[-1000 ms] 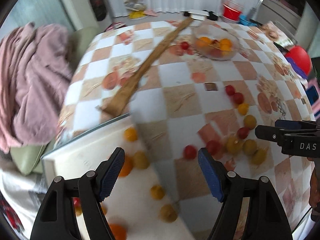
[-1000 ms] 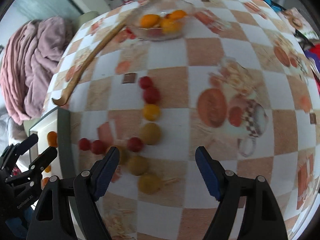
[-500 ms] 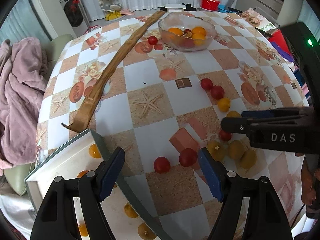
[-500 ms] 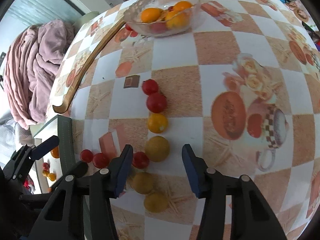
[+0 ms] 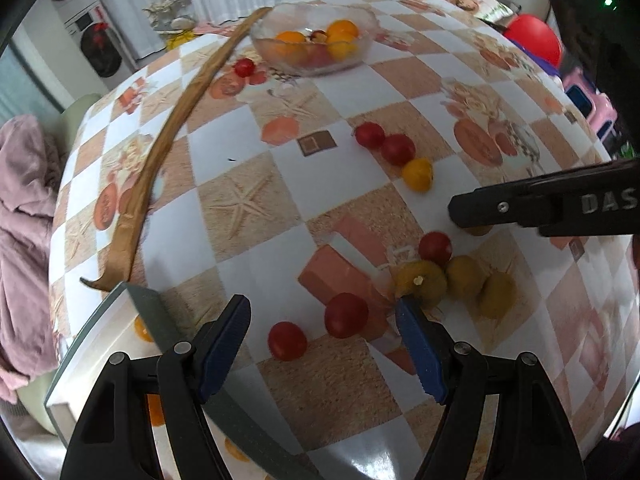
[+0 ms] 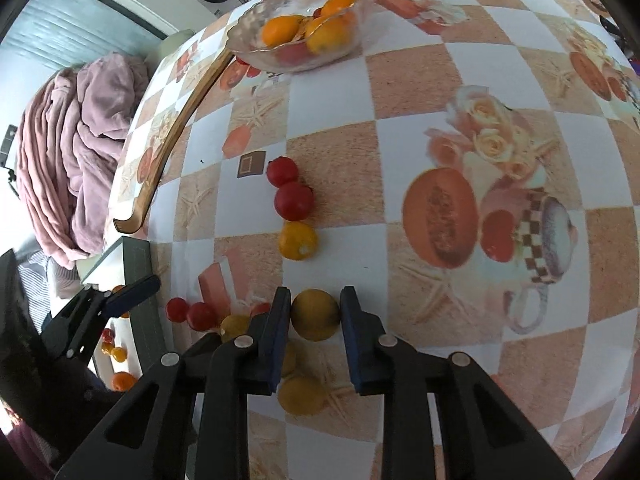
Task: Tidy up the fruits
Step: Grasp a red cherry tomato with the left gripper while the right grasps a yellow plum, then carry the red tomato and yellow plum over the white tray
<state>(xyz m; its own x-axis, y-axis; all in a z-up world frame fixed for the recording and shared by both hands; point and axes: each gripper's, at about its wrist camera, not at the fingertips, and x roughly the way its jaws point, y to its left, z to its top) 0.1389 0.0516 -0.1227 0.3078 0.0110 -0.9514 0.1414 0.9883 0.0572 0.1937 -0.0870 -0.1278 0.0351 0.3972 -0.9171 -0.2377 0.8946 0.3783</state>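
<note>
Red and yellow cherry tomatoes lie scattered on the checkered tablecloth (image 5: 248, 200). My right gripper (image 6: 314, 314) is shut on a yellow tomato (image 6: 315, 314), its pads touching both sides, on the table. It shows from the side in the left wrist view (image 5: 472, 216). My left gripper (image 5: 322, 336) is open and empty, low over two red tomatoes (image 5: 346, 315) (image 5: 287, 340). A glass bowl (image 5: 314, 42) with orange and red fruit stands at the far end.
A white box (image 5: 96, 360) with small fruits sits at the near left table edge. A long curved wooden strip (image 5: 172, 132) runs from the bowl to the box. A pink blanket (image 6: 76, 160) lies left of the table.
My right gripper moved forward and closed on the yellow tomato. My left gripper swung right from over the white box to the red tomatoes.
</note>
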